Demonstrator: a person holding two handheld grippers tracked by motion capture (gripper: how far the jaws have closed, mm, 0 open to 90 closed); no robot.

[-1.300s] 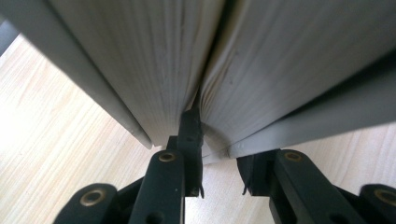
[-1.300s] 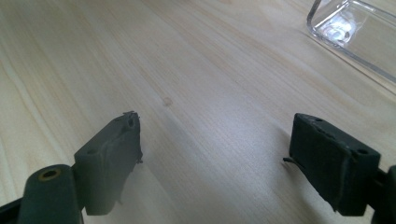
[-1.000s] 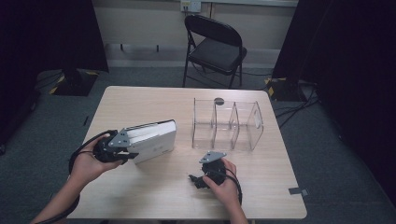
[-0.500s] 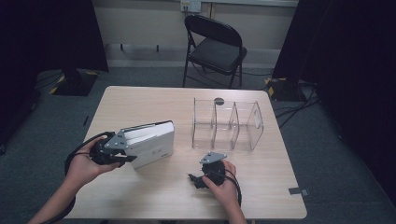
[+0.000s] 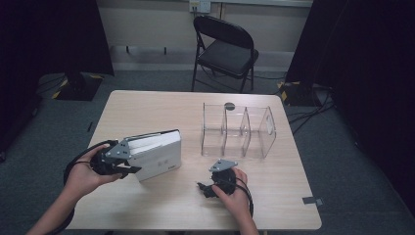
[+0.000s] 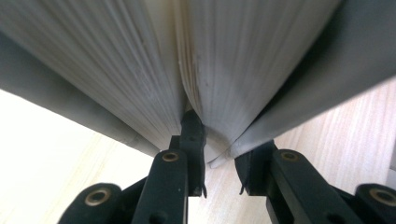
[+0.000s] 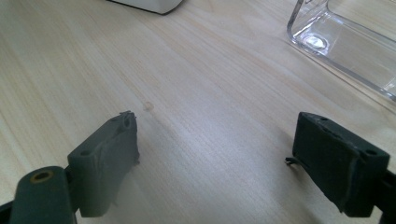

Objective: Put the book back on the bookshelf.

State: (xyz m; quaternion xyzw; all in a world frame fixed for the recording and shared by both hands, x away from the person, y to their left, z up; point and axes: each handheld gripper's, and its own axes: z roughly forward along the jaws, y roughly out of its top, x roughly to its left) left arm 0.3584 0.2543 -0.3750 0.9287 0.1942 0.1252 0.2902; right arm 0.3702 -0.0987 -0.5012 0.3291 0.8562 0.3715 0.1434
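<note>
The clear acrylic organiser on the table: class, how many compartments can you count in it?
3. The organiser has a left bay nearest the book, a middle bay, and a right bay by the table's right edge.

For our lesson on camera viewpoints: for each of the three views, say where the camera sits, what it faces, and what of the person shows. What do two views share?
High view: above the person's side, looking forward and down on the table; forearms, hands, left gripper and right gripper show.
Left gripper view: on the left gripper, facing the book pages it clamps.
Right gripper view: on the right gripper, jaws open, facing bare tabletop.
Shared: the clear organizer shows in the high and right gripper views.
</note>
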